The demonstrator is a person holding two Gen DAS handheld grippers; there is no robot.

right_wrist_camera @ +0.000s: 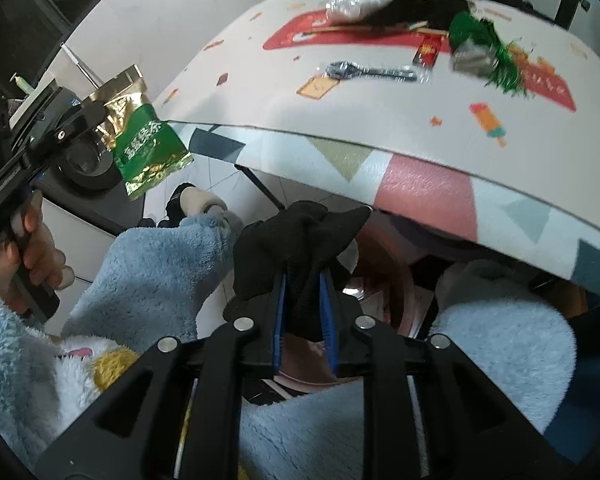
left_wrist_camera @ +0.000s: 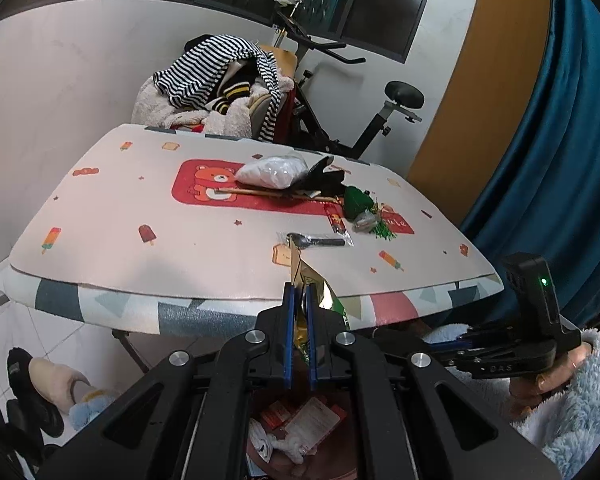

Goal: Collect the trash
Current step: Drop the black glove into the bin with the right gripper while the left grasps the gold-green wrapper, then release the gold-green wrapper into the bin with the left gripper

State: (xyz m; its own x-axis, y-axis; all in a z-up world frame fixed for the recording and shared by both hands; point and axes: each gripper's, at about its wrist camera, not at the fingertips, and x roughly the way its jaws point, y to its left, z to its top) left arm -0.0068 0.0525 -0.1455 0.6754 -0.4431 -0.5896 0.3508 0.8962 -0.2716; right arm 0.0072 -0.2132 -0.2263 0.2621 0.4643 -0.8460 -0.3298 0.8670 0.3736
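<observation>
Two grippers we hold over the bin (right_wrist_camera: 384, 276): our left gripper (left_wrist_camera: 300, 300) pinches a green-gold packet (left_wrist_camera: 314, 286). Our right gripper (right_wrist_camera: 304, 300) clamps a black cloth (right_wrist_camera: 296, 240).

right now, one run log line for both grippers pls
left gripper: shut on green-gold packet | right gripper: black cloth between pads, over bin | spoon: on table
</observation>
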